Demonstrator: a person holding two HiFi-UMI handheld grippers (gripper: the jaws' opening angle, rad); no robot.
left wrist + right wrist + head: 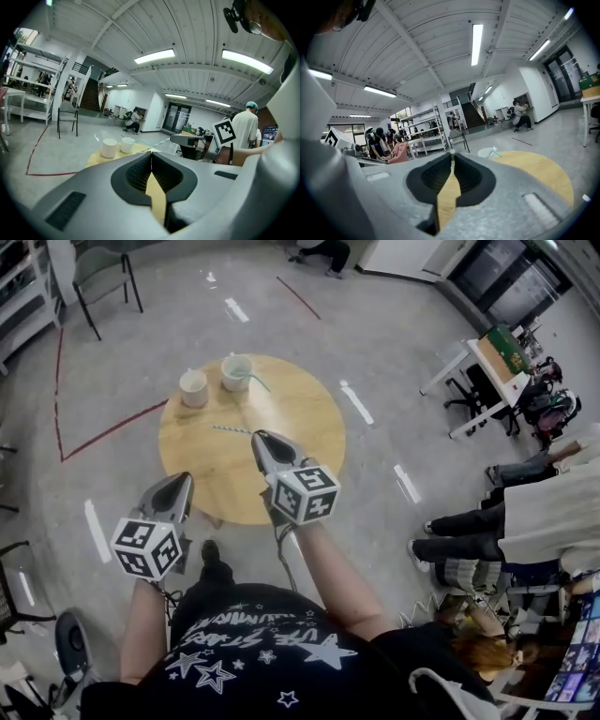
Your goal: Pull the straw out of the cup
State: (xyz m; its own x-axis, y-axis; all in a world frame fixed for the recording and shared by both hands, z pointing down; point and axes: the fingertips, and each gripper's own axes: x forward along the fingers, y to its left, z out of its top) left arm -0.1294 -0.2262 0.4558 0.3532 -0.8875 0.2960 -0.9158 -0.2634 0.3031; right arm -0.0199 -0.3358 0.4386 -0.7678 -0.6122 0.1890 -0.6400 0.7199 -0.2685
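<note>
A round wooden table (305, 432) carries two white cups at its far side. The left cup (193, 387) (109, 147) shows no straw. The right cup (236, 372) (487, 152) has a green straw (256, 382) (497, 151) leaning in it. My right gripper (256, 436) (451, 153) hovers over the table's middle, shut on the end of a pale striped straw (231, 430) (157, 141) that sticks out to the left, clear of both cups. My left gripper (182, 480) (151, 154) hangs over the table's near left edge, shut with nothing in it.
A dark chair (101, 273) and a shelf stand at the far left. A white desk (473, 367) and seated people (525, 512) fill the right side. Red tape lines (112, 427) cross the grey floor.
</note>
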